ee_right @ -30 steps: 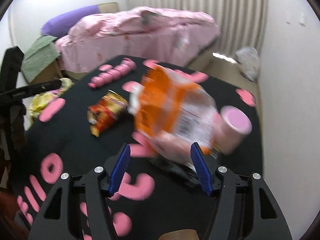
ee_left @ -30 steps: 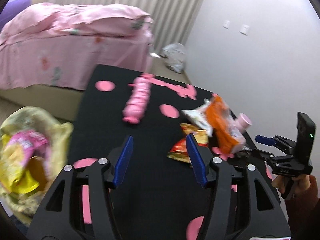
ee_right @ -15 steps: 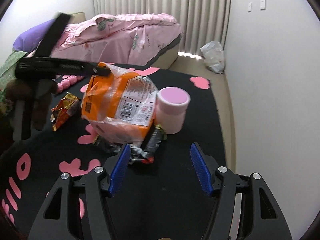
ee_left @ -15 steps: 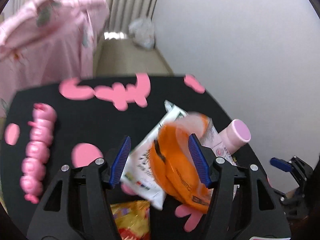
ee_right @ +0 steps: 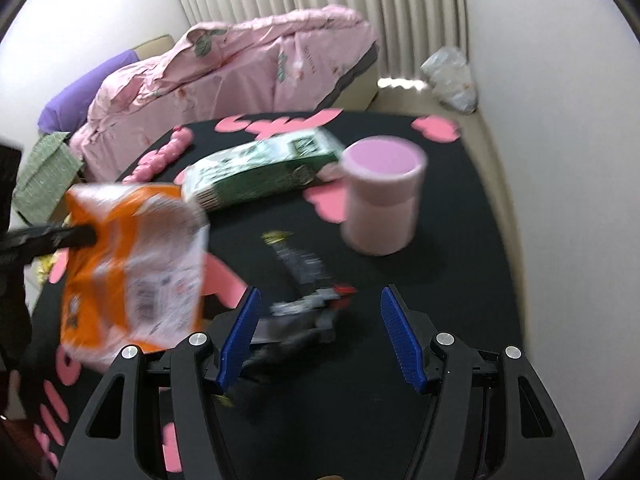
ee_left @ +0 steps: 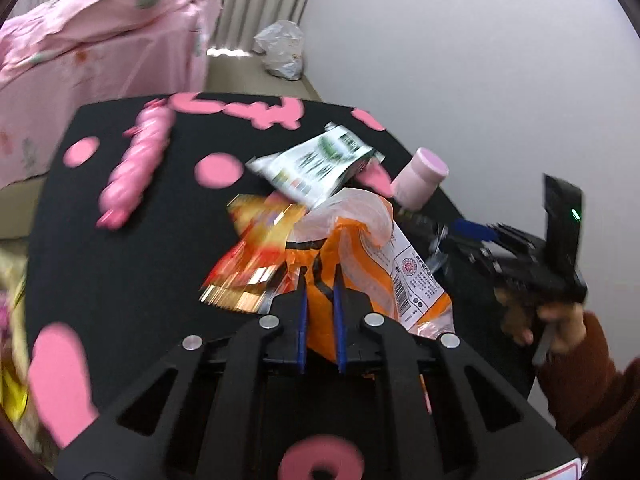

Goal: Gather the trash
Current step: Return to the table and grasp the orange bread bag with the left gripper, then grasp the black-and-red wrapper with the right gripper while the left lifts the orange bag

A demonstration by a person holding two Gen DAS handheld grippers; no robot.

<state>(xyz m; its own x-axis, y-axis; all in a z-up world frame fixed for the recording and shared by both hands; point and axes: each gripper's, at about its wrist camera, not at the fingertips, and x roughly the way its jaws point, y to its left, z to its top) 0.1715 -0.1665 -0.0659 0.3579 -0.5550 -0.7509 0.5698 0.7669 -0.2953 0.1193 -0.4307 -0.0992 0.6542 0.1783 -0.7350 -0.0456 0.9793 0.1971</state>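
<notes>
We had the left gripper pinched nearly closed on the orange snack bag, its blue fingers pressing a fold of the wrapper between them. From the right wrist view the same orange snack bag hung lifted off the black table, out to the left. Our right gripper stood wide apart with nothing held, low over a dark crumpled wrapper lying on the table between its fingers (too blurred for us to read). Beyond it lay a green-and-white packet, and just beside that a pink cup stood upright. A red-and-gold wrapper lay next to the orange bag.
</notes>
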